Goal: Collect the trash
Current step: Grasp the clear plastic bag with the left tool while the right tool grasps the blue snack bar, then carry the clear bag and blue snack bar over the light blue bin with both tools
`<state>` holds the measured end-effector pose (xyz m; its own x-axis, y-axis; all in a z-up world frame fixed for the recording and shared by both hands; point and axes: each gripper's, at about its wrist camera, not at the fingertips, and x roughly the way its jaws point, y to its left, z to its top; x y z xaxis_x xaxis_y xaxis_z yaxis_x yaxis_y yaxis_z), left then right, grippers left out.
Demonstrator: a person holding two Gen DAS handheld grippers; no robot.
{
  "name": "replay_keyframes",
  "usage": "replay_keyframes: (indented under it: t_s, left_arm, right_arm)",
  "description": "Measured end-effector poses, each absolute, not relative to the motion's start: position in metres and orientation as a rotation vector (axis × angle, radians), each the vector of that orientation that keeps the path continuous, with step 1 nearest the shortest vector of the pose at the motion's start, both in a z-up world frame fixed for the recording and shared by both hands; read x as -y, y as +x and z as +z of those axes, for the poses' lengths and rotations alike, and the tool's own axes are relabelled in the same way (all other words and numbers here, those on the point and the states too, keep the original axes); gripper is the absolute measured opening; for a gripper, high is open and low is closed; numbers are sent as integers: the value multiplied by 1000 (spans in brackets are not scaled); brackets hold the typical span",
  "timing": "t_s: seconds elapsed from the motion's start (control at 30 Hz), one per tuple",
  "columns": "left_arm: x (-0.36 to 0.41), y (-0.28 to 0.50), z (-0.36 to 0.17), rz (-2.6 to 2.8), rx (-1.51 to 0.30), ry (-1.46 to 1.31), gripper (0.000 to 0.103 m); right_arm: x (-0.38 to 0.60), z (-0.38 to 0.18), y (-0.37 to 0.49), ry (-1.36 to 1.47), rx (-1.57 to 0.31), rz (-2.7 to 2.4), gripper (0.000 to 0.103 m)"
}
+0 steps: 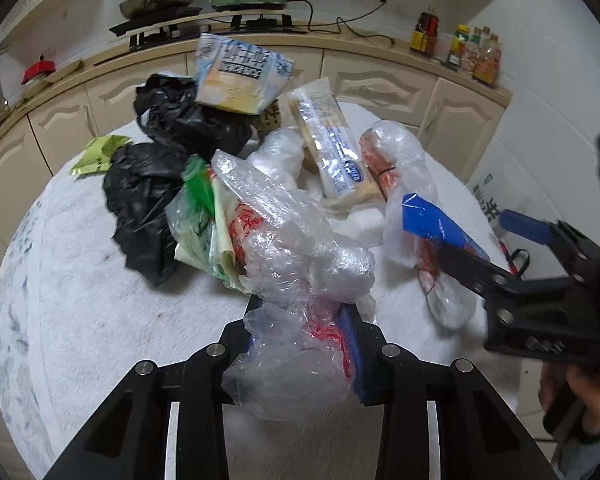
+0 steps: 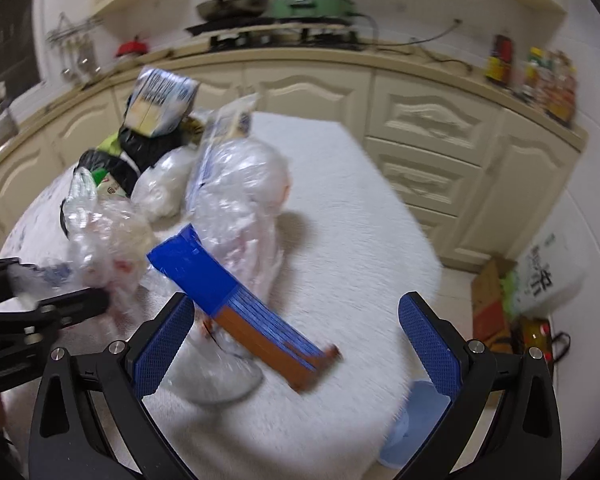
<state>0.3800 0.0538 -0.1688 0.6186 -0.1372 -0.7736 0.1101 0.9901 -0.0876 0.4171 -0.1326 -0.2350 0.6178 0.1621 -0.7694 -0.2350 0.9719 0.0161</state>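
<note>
- Left wrist view: left gripper clenched on a crumpled clear plastic bag with red print, held just above the white table cover.
- Behind it, more trash in a pile on the table: black bags, a green wrapper, a blue-white snack pack, a long clear packet.
- At right, the right gripper, released, with a blue box beside one finger.
- Right wrist view: right gripper wide apart, grasping nothing; blue and orange box tilted between the fingers, touching the left one or not, cannot tell because of blur.
- A tied clear bag upright just behind the box; left gripper at the left edge, closed on its bag.
</note>
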Motion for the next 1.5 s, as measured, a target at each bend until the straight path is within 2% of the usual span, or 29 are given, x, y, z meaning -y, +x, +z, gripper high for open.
replay_keyframes:
  t_s: [0.1, 0.13, 0.17, 0.27, 0.33, 0.4, 0.43, 0.57, 0.7, 0.83, 1.5]
  left_arm:
    - [-59, 370, -172, -139, -892, -48, 33]
    - [-61, 367, -173, -133, -889, -49, 32]
    - [-63, 363, -172, -129, -885, -50, 32]
    - [-64, 357, -173, -122, -874, -50, 29]
    - [-64, 353, -173, -121, -867, -46, 28]
    - [-60, 346, -171, -122, -868, -41, 27]
    - [-60, 336, -163, -124, -870, -37, 25]
    - [-60, 315, -152, -132, -870, -40, 22]
    - [-65, 305, -137, -143, -850, -54, 19]
    - [-64, 294, -124, -140, -816, -58, 15]
    - [-22, 255, -94, -190, -719, -34, 11]
  right_arm:
    - [129, -241, 423, -75, -886, 286, 100]
    - [129, -243, 424, -67, -902, 305, 93]
    - [129, -244, 425, -56, -911, 322, 81]
    - [129, -244, 419, -18, -925, 364, 58]
    - [129, -243, 414, -12, -919, 369, 53]
    - [129, -242, 410, -1, -918, 380, 43]
    - [130, -242, 409, 13, -927, 394, 32]
    - [132, -239, 400, 42, -923, 420, 25]
    - [130, -233, 388, 58, -900, 416, 20]
    - [130, -221, 374, 88, -855, 412, 20]
    - [161, -212, 330, 253, -798, 429, 19]
